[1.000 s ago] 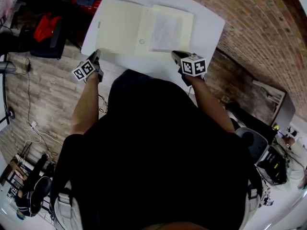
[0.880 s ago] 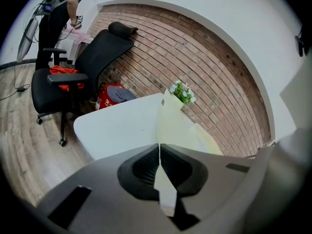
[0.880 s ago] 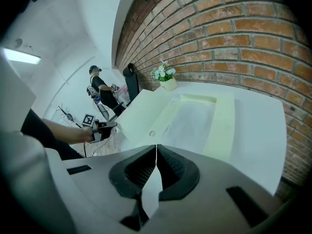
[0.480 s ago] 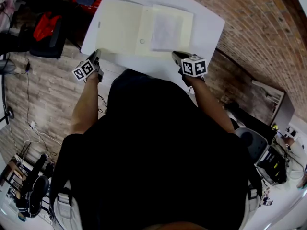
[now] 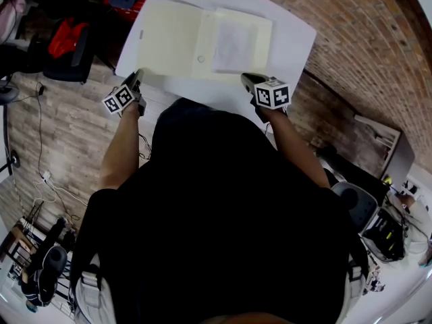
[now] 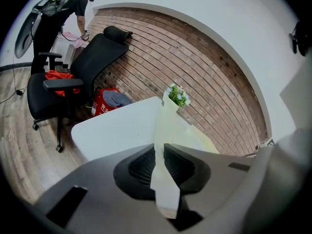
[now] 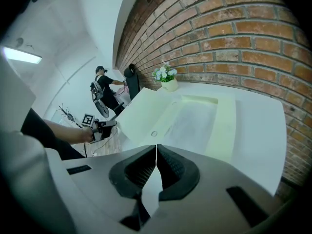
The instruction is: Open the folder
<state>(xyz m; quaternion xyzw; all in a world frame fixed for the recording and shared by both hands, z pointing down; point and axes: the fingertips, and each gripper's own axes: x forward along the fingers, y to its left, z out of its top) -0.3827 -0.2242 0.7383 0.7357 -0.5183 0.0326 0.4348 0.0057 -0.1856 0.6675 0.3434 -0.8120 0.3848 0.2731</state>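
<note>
On the white worktop the cream folder lies spread open, so we judge the opening done. Our left gripper has just been opening its jaws, released around the cover's near corner. Our right gripper is clenched on nothing. Next we should draw the left clear.

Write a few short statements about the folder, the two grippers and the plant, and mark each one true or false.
1. The folder lies open on the white table. True.
2. The jaws of the right gripper are wide apart. False: they are together, with nothing between them.
3. The folder's cover stands between the jaws of the left gripper. True; these jaws have just been opening.
4. The plant stands on the floor. False: it stands on the table, by the brick wall.
</note>
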